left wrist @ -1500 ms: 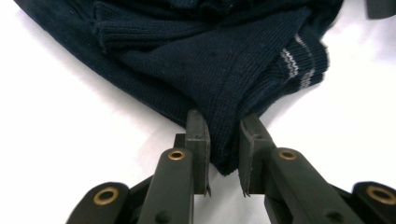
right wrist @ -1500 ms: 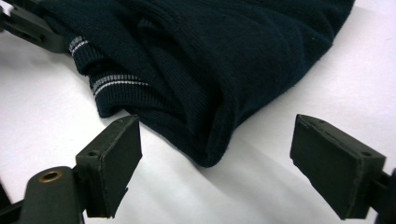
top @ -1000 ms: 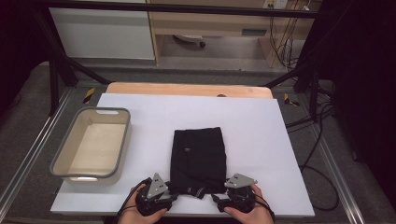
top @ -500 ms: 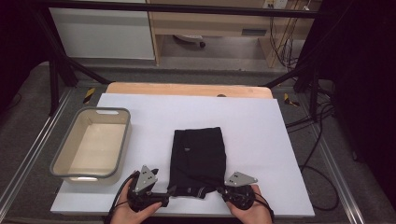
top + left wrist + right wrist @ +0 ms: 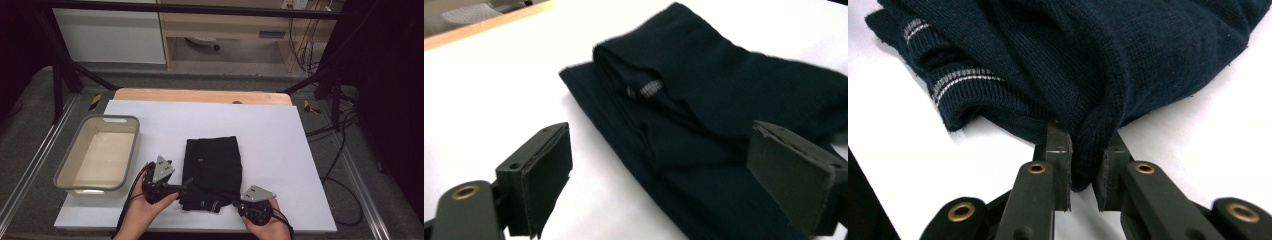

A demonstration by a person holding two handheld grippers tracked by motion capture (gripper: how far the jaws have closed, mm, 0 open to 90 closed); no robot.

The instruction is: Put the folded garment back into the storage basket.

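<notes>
A folded dark navy knit garment (image 5: 212,167) lies in the middle of the white table top (image 5: 280,145). In the right gripper view, my right gripper (image 5: 1081,172) is shut on a fold of the garment (image 5: 1088,65) at its near right corner, beside a cuff with grey stripes (image 5: 960,77). The high view places the right gripper (image 5: 236,201) at the garment's near edge. My left gripper (image 5: 186,183) stands open at the near left edge. Seen from the left gripper view, its jaws straddle the garment's (image 5: 724,100) side, one pad (image 5: 546,177) over bare table, the other pad (image 5: 794,175) over the cloth.
A grey rectangular basin (image 5: 65,172) stands empty at the left of the table. A wooden board edge (image 5: 200,95) runs along the far side. Cables (image 5: 340,150) hang off the right, and metal rails flank the table.
My left gripper has moved left and then forward along the garment's left edge, its jaws now open. The right gripper slid slightly right and nearer, still holding the near corner.
</notes>
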